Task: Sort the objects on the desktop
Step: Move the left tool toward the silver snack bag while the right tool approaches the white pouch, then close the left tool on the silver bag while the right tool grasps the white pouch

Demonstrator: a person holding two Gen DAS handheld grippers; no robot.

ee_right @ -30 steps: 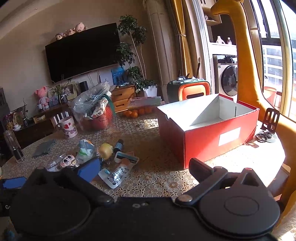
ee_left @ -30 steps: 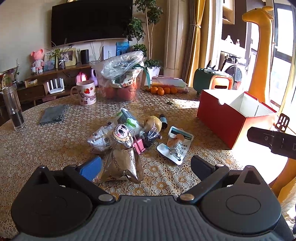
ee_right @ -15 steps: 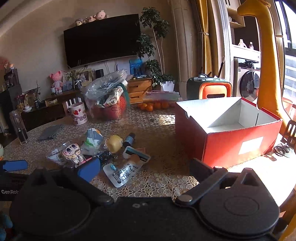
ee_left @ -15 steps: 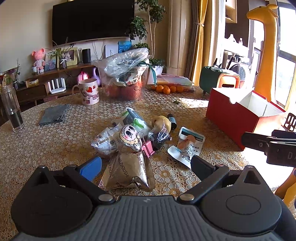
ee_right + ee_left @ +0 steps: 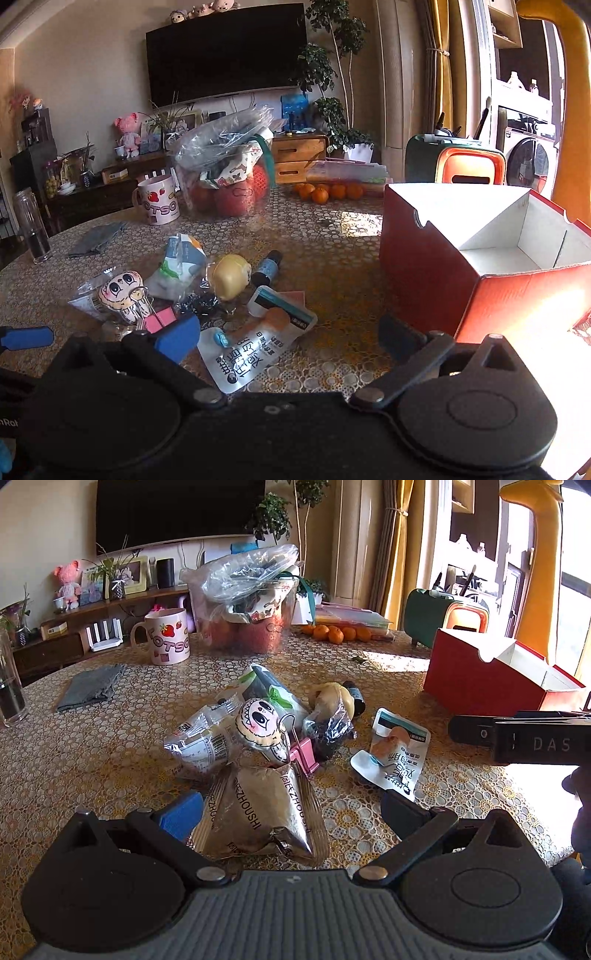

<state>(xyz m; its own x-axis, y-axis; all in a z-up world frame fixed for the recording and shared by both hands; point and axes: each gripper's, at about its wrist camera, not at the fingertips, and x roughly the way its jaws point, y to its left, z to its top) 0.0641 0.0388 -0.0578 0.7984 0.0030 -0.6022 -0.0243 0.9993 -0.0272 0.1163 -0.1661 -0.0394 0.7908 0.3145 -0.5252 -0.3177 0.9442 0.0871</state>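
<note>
A pile of small items lies mid-table: a gold foil snack bag (image 5: 258, 812), a cartoon-face pack (image 5: 258, 723) (image 5: 120, 291), a pink binder clip (image 5: 304, 753) (image 5: 159, 319), a yellow round toy (image 5: 332, 701) (image 5: 231, 275), a small dark bottle (image 5: 267, 267) and a white pouch (image 5: 397, 757) (image 5: 255, 347). An open red box (image 5: 480, 679) (image 5: 443, 266) stands to the right, empty inside. My left gripper (image 5: 291, 812) is open, straddling the foil bag. My right gripper (image 5: 288, 336) is open, just above the white pouch; it also shows in the left wrist view (image 5: 517, 734).
A strawberry mug (image 5: 168, 637), a bag-covered bowl of fruit (image 5: 251, 609), a grey cloth (image 5: 92, 686), a glass bottle (image 5: 31, 229) and oranges (image 5: 334, 633) sit farther back. A yellow giraffe figure (image 5: 535, 565) stands behind the box, at the table's right edge.
Both grippers have moved forward and lower toward the pile. The right gripper swung left, from facing the red box to over the white pouch.
</note>
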